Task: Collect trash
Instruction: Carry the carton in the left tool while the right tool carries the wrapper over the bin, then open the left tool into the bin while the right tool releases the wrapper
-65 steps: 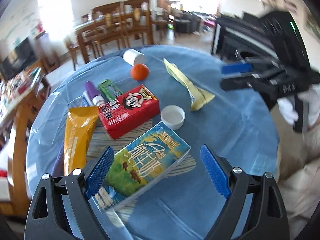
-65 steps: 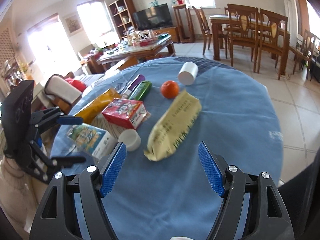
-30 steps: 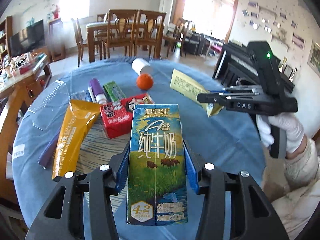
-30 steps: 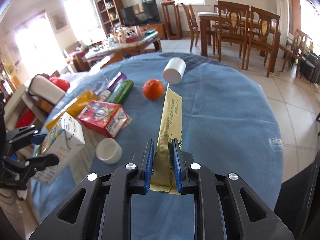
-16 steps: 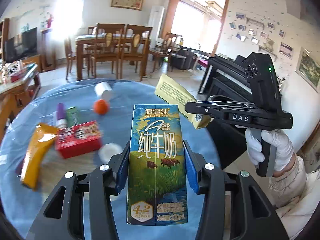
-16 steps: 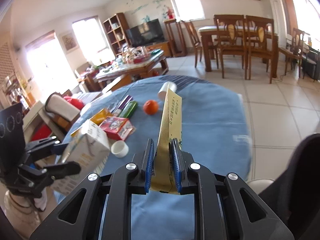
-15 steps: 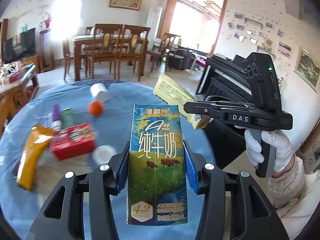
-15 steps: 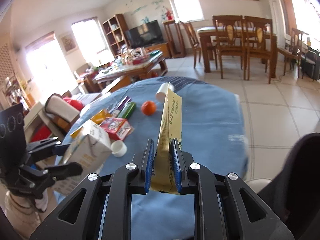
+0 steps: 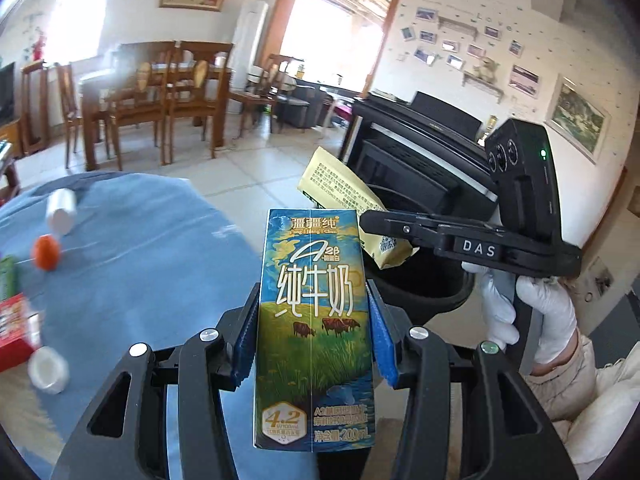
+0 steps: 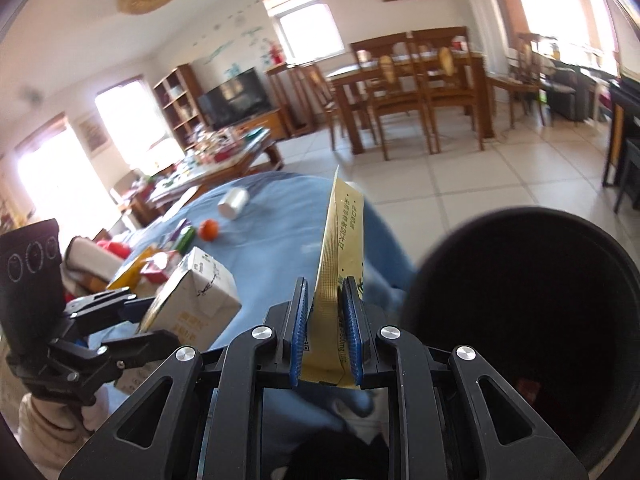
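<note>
My left gripper (image 9: 313, 336) is shut on a blue and green milk carton (image 9: 314, 320), which stands upright between the blue pads. From the right wrist the same carton (image 10: 192, 296) shows at the left. My right gripper (image 10: 326, 332) is shut on a flat yellow packet (image 10: 340, 248) held edge-up. The left wrist view shows that packet (image 9: 348, 196) sticking out of the right gripper (image 9: 372, 220), over a black trash bin (image 9: 420, 292). The bin's dark mouth (image 10: 524, 312) opens just right of my right gripper.
Left on the blue round table (image 9: 152, 248) are an orange (image 9: 46, 253), a white cylinder (image 9: 61, 203), a white cap (image 9: 48, 368) and a red box (image 9: 12, 328). A black piano (image 9: 416, 148) stands behind the bin. Wooden dining chairs (image 10: 412, 80) are farther back.
Both grippers have swung right, away from the table, carrying the milk carton and the yellow packet. The black bin has come into view beside the right gripper.
</note>
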Demonstrator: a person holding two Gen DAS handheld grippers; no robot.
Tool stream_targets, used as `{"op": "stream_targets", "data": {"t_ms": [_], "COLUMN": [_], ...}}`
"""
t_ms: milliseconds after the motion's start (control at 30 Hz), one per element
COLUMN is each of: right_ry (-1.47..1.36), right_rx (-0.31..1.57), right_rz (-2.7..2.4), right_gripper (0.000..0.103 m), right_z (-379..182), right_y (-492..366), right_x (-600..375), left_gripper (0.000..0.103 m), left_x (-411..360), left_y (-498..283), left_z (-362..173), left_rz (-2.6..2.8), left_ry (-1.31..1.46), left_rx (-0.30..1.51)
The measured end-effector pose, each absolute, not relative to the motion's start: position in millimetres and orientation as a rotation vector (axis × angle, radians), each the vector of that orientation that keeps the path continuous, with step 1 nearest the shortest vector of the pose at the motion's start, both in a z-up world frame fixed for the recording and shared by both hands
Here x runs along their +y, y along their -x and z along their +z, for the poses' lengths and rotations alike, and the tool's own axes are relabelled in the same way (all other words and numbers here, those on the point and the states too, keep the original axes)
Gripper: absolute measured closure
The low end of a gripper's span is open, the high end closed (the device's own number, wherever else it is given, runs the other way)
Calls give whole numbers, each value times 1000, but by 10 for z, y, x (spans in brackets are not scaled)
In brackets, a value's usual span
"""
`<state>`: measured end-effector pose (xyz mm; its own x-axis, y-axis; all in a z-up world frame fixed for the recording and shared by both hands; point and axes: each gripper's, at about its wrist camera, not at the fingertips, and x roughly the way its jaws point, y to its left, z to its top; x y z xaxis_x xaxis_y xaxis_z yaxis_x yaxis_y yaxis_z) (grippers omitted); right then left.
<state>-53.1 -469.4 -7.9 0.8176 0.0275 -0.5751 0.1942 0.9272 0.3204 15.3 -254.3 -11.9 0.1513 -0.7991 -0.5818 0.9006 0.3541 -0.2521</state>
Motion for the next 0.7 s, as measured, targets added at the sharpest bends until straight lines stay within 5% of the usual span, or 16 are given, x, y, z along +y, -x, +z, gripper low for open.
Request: {"op": "stream_targets", "data": {"t_ms": [700], "right_ry": [-577], "right_rx": [603], "right_rz": [-346], "right_gripper": [84], "right_z": [-747], "right_y": [1673], "right_x": [-6104], "left_gripper": [55], "left_x": [-4119], "left_y": [95], "left_z": [-545], "left_rz": [-1392], "left_ry": [-199], "left_rx": [811]}}
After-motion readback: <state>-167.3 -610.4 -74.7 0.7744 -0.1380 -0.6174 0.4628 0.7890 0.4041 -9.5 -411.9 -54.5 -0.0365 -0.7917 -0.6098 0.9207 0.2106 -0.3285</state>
